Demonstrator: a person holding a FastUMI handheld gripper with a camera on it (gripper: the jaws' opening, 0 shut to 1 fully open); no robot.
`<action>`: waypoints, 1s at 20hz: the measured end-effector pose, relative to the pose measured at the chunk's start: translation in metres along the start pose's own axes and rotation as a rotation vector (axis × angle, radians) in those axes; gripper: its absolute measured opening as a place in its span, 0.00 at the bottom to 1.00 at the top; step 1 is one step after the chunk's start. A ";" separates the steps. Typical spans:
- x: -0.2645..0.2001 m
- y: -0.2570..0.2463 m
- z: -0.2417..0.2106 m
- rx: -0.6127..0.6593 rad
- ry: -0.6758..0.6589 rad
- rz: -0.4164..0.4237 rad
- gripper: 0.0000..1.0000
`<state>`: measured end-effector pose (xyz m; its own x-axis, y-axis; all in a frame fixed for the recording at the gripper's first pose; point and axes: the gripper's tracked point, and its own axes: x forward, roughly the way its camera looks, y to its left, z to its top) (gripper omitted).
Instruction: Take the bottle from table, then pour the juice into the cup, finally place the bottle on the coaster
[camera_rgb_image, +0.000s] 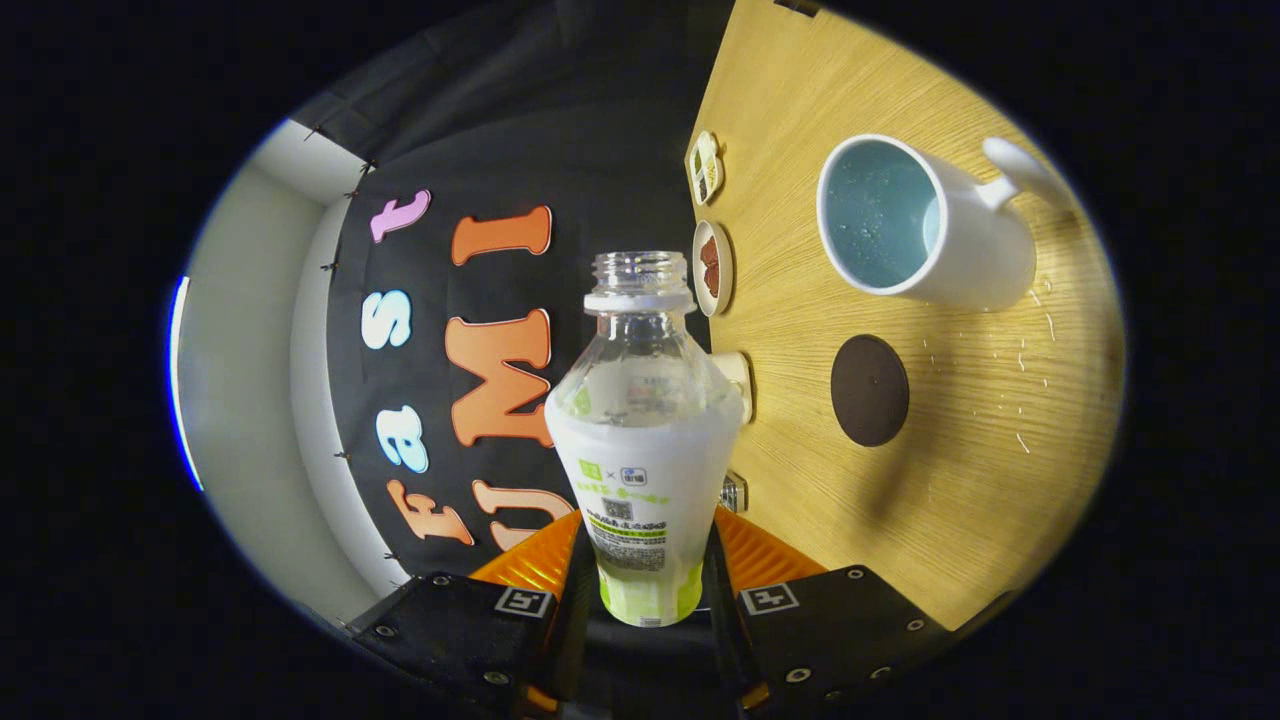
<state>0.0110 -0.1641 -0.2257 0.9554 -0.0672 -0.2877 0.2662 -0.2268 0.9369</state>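
Clearly the gripper (648, 575) has the bottle (645, 440): both fingers (535, 560) press on its labelled lower body, one on each side, so it is clamped between them and carried. The cap is off and the neck is open. The view is rolled well to one side, so the table (1000, 480) stands like a wall beside the bottle; that suggests the bottle is tipped over, though how far I cannot say. Its clear upper part looks empty, and the white lower part hides whatever is inside.

Just past the bottle, on the table, lies the coaster (869, 390), a dark round disc with nothing on it. A few pale specks or drops are scattered on the wood near it, toward the cup. Farther on stands the cup (925, 225), a white mug with a pale blue inside and its handle turned away from the bottle; some droplets or bubbles show on its inner wall, but I cannot tell if juice is pooled there.

Along the table's far edge, against the booth wall, sit small items: a little dish (712, 267) with something reddish-brown, a small tray (705, 166) beyond it, and a pale object partly hidden behind the bottle's shoulder.

As I judge it, the take is done. The bottle's mouth is not over the cup, so either the pour is over or not yet begun; the frame does not settle which. Setting the bottle on the coaster is certainly left.
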 end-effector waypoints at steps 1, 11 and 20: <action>0.004 0.004 -0.001 0.008 0.002 -0.004 0.54; 0.005 0.009 0.006 0.089 0.000 0.012 0.54; 0.006 0.012 0.007 0.105 0.004 0.027 0.54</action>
<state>0.0191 -0.1741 -0.2176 0.9625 -0.0705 -0.2619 0.2260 -0.3254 0.9182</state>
